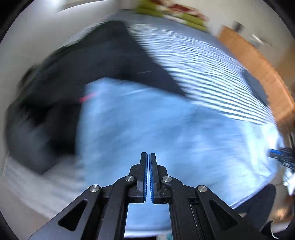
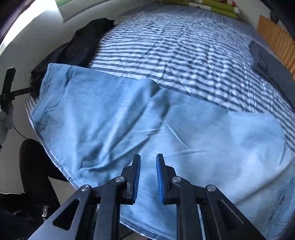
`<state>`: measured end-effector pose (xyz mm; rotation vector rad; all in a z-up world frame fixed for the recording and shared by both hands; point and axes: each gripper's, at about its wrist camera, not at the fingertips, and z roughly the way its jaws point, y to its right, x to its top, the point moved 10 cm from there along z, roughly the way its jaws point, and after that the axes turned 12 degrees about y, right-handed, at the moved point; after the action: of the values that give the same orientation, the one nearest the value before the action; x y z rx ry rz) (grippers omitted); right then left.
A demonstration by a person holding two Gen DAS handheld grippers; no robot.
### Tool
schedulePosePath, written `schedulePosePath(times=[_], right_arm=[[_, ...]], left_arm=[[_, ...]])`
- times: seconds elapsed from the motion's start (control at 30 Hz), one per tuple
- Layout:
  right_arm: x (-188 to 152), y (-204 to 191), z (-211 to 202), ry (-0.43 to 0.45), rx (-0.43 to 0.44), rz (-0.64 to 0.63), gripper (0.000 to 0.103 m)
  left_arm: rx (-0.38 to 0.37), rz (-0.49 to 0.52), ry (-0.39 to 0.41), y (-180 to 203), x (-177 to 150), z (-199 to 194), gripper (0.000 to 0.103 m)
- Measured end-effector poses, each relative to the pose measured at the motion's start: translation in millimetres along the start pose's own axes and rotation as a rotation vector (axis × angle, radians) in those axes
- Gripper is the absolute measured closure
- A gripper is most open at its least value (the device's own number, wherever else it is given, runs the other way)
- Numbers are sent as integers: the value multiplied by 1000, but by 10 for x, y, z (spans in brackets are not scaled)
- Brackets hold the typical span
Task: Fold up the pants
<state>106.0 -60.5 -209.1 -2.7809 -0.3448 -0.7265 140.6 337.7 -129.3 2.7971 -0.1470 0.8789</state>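
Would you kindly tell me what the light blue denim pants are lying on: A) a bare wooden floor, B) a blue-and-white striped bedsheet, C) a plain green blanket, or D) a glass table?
B: the light blue denim pants lie spread on the blue-and-white striped bedsheet.

You are in a bedroom: a bed [image 2: 184, 55] with striped sheet, green pillows [image 2: 212, 6] at its far end.

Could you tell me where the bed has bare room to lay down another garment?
The striped sheet is bare beyond the light blue pants, between the black garment and the dark jeans. The near edge is fully covered by the pants.
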Motion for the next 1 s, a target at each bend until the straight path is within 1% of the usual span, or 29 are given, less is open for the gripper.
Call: schedulePosePath(times=[0.07,0.13,0.17,0.2,0.23,0.3,0.33,0.37,0.4,0.43,0.5,0.53,0.57,0.63,0.7,0.77,0.8,0.93,1.0], right_arm=[[-183,27,139,-55,29,25,87],[-425,-60,312,-131,56,-19,87],[-486,-88,347,-134,53,-46,87],[-479,-110,327,-102,48,-76,87],[-479,-121,287,-102,64,-87,87],[-366,-15,123,-42,92,-28,87],[-250,161,-27,12,84,22,87],[-167,316,-136,50,65,56,87],[-71,526,-267,98,27,93,87],[51,857,-453,167,-49,134,87],[181,1279,-672,249,-153,179,87],[253,1570,-784,292,-215,226,87],[309,1760,-824,310,-252,263,87],[365,2157,-794,314,-307,324,87],[334,2322,-638,278,-307,350,87],[182,2314,-405,208,-208,381,87],[79,2283,-325,179,-187,378,87],[-276,2111,-210,119,-174,313,87],[-424,2081,-221,114,-172,313,87]], left_arm=[[-99,84,-33,667,114,271,100],[-167,156,-69,1203,140,510,100],[-199,197,-90,1495,165,653,100],[-219,219,-107,1704,206,740,100],[-242,243,-126,1921,233,822,100],[-281,299,-153,2452,389,1128,99],[-300,321,-158,2669,422,1234,93],[-321,346,-162,2828,473,1279,85],[-338,373,-161,2986,515,1326,82],[-356,395,-157,3183,528,1383,80],[-393,418,-164,3551,599,1527,80],[-412,420,-168,3699,629,1610,80],[-427,418,-176,3786,647,1702,80],[-462,406,-195,4027,648,1793,80],[-494,388,-219,4278,659,1949,80],[-530,358,-229,4524,659,2079,80],[-556,348,-242,4658,641,2124,80],[-614,358,-277,5135,527,2320,80],[-651,346,-315,5360,445,2401,80]])
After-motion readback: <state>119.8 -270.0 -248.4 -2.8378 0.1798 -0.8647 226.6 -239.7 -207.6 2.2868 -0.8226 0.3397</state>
